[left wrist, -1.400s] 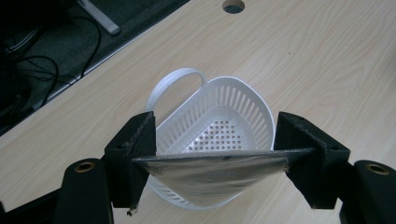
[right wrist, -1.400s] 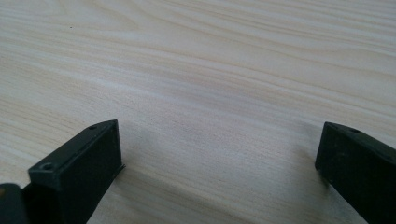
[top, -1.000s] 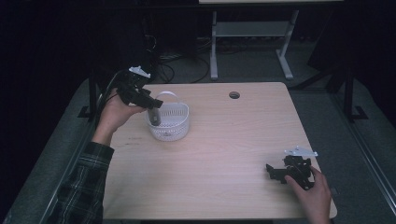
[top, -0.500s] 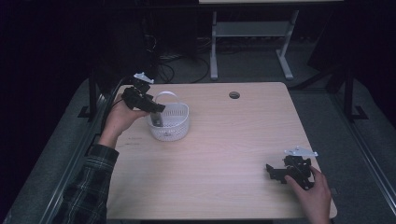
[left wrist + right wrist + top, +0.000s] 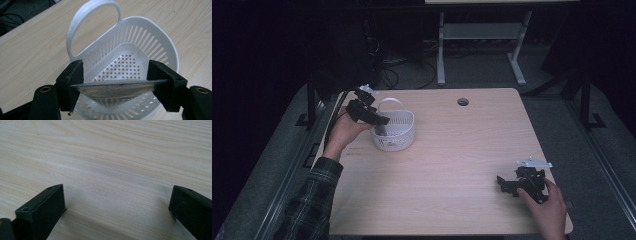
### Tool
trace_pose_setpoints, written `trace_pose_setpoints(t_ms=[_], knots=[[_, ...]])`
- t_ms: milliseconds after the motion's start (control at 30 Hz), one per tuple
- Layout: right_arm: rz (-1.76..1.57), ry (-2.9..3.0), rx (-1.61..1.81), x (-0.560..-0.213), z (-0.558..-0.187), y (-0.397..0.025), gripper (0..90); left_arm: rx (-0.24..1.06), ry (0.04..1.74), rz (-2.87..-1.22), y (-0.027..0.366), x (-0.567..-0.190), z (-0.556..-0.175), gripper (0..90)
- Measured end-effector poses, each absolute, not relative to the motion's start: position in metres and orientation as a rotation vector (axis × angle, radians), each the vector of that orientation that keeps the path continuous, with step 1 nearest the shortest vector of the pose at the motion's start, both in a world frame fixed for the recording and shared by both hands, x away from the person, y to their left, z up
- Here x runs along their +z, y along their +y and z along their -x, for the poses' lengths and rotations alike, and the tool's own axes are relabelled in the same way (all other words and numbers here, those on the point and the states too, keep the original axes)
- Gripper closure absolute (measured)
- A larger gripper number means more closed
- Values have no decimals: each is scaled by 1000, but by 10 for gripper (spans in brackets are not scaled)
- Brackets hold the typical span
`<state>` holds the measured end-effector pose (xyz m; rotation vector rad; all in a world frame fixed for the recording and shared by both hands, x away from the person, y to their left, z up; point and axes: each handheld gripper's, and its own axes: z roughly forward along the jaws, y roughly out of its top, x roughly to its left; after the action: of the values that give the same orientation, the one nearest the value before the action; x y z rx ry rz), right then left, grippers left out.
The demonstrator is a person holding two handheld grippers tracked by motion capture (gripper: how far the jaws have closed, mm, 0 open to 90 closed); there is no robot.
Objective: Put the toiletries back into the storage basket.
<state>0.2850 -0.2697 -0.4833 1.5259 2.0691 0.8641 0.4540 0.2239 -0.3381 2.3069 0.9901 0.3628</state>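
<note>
A white slotted basket with a loop handle stands at the table's left. My left gripper hovers over its left rim, shut on a thin flat grey piece that hangs into the basket. In the left gripper view the grey piece spans edge to edge between the two jaws of the left gripper, above the basket and its perforated bottom. My right gripper rests low at the table's front right, open. The right gripper view shows the right gripper with bare wood between its jaws.
The light wooden table has a round cable hole near its far edge. A metal stand and cables sit on the dark floor behind. A person's plaid sleeve comes in at the lower left.
The left hand and gripper have shifted slightly toward the near left over the basket's rim, still holding the grey piece. The right gripper has stayed put.
</note>
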Motion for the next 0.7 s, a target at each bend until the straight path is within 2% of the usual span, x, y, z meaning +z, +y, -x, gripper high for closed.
trace_pose_setpoints(t_ms=[267, 700], knots=[[-1526, 2069, 864, -483, -285, -270, 0, 346, 1017, -2293, 225, -354, -457, 294], [-1526, 2069, 864, -483, -285, -270, 0, 349, 1027, -2292, 224, -355, -458, 286]])
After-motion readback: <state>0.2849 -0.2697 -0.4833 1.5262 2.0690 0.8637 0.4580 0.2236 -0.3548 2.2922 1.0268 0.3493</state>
